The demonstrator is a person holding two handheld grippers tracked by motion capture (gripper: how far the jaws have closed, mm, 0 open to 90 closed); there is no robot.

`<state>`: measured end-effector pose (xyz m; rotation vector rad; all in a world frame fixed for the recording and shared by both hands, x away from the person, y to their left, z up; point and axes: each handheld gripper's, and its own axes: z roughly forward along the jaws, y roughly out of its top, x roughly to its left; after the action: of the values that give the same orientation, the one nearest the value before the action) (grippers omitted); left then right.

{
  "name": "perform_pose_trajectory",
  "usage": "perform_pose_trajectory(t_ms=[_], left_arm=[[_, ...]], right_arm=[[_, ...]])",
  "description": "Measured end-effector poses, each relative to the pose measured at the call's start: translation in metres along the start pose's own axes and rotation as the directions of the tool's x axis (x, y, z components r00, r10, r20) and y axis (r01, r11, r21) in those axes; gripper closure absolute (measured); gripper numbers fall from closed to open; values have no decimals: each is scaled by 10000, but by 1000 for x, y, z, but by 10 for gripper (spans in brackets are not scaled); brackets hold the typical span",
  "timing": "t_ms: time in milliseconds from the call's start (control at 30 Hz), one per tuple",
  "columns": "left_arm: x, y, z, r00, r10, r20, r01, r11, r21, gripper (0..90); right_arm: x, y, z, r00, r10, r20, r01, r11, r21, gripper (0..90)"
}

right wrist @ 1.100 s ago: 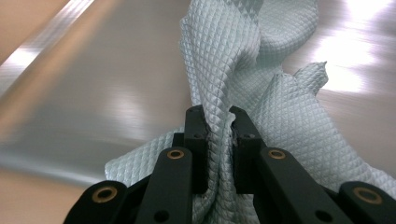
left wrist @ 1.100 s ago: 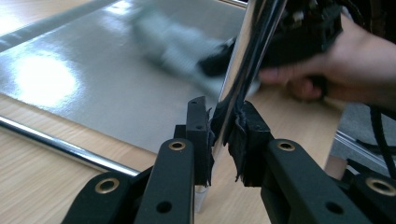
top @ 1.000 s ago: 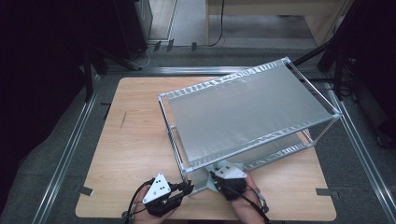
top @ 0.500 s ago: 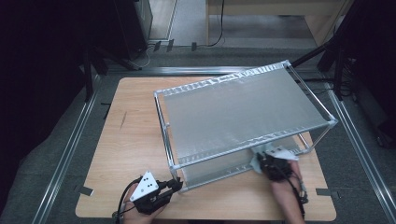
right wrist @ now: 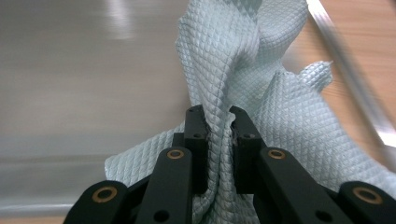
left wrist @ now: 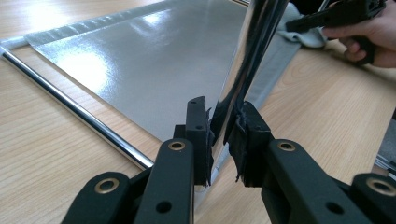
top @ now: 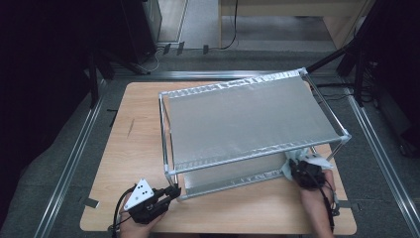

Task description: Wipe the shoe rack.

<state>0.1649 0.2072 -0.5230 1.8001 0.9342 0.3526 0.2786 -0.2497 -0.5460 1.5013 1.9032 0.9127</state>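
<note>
High view: cloth on rack's btm shelf

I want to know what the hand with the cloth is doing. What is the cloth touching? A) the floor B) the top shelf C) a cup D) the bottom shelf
D: the right gripper has its jaws shut on the light blue cloth, which lies against the rack's bottom shelf, under the top shelf.
</note>
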Motion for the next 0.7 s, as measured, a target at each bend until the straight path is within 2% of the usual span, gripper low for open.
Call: perform_pose_trajectory(t_ms=[67,133,200,267,333,400,433,500,533,567,600,633,700], left_arm=[[-3,0,0,9997,93,206,-94,9999,48,780],[-7,0,2,9988,246,412,-250,9997,81,781],[-13,0,5,9975,369,610,-377,9992,109,782],[-19,0,9,9959,533,736,-540,9985,72,784],[-23,0,12,9939,653,891,-663,9978,80,786],[-27,1,14,9923,775,965,-787,9969,87,787],[-29,1,15,9922,759,991,-768,9970,58,788],[-31,1,16,9908,794,1092,-806,9967,70,787],[-32,1,17,9908,846,1059,-857,9963,59,787],[-32,0,17,9907,849,1066,-860,9963,60,788],[-32,0,17,9908,829,1074,-840,9964,56,788],[-32,0,17,9906,819,1098,-831,9965,62,787],[-31,0,16,9914,742,1080,-754,9971,75,787]], right_arm=[[21,1,1,9976,-453,-519,457,9989,69,808],[38,2,2,9911,-860,-1017,873,9961,94,809],[56,3,3,9823,-1180,-1456,1207,9926,95,808],[74,2,2,9698,-1534,-1896,1579,9874,88,809],[98,0,0,9519,-1952,-2362,2009,9796,5,808],[117,-3,-2,9323,-2316,-2777,2379,9712,-114,808],[130,-5,-4,9177,-2568,-3032,2622,9647,-234,807],[148,-8,-7,8946,-2795,-3488,2851,9578,-364,807],[160,-10,-9,8710,-3113,-3802,3147,9476,-549,807],[170,-12,-11,8525,-3353,-4011,3346,9394,-742,806],[179,-15,-14,8381,-3626,-4075,3596,9290,-869,807],[181,-15,-15,8288,-3908,-4004,3846,9177,-995,807],[180,-15,-15,8234,-4110,-3913,4019,9091,-1093,807]])
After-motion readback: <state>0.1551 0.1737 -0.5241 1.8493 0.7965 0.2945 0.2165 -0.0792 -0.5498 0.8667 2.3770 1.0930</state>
